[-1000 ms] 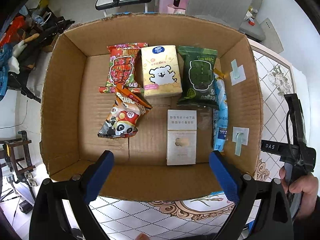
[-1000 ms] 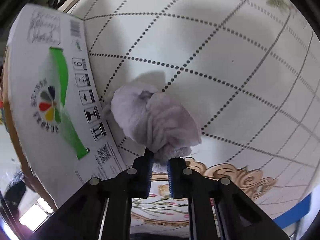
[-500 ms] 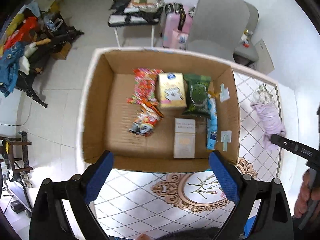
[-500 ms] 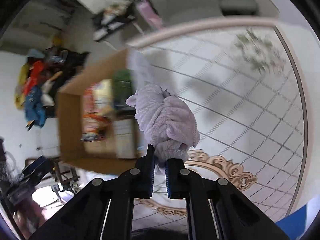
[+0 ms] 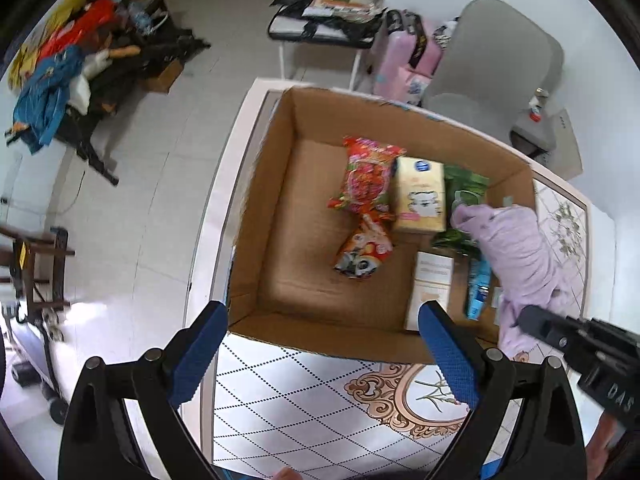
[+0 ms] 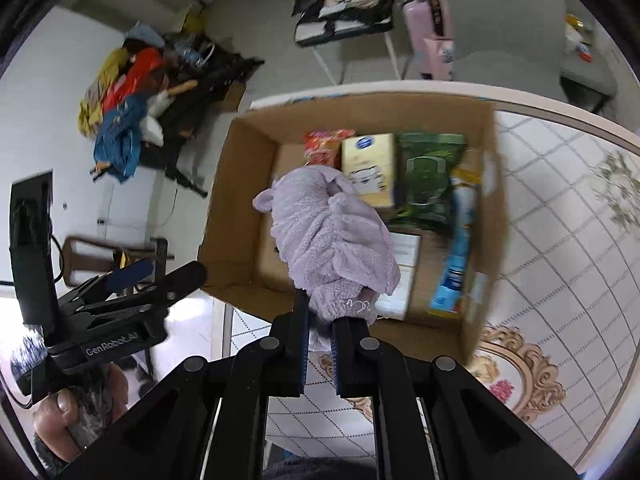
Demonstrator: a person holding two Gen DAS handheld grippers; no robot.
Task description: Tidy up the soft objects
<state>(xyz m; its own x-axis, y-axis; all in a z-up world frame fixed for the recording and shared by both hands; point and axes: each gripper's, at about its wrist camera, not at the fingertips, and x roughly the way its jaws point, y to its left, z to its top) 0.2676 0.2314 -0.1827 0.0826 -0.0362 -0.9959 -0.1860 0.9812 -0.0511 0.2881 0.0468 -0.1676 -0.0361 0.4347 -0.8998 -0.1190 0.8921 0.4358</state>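
My right gripper (image 6: pixel 320 312) is shut on a lilac plush toy (image 6: pixel 330 240), which hangs in the air over the open cardboard box (image 6: pixel 228 184). In the left wrist view the same plush toy (image 5: pixel 516 256) hovers above the box's right side, held by the right gripper (image 5: pixel 532 322). My left gripper (image 5: pixel 322 346) stands open and empty above the near wall of the box (image 5: pixel 260 240). Inside lie a red snack bag (image 5: pixel 366 178), a panda snack bag (image 5: pixel 362 250), a yellow carton (image 5: pixel 420 196), a green packet (image 5: pixel 464 188), a white box (image 5: pixel 430 284) and a blue tube (image 5: pixel 478 286).
The box sits on a table (image 5: pixel 320 400) with a tiled pattern and a gold ornament. Beyond the table's far edge stand a grey chair (image 5: pixel 508 60), a pink suitcase (image 5: pixel 404 56) and a pile of clothes (image 5: pixel 68 72) on the floor. A hand (image 6: pixel 68 420) grips the left gripper's handle.
The right gripper lifted the plush toy off the table and carried it over the box. The left gripper rose and pulled back from the box, staying open.
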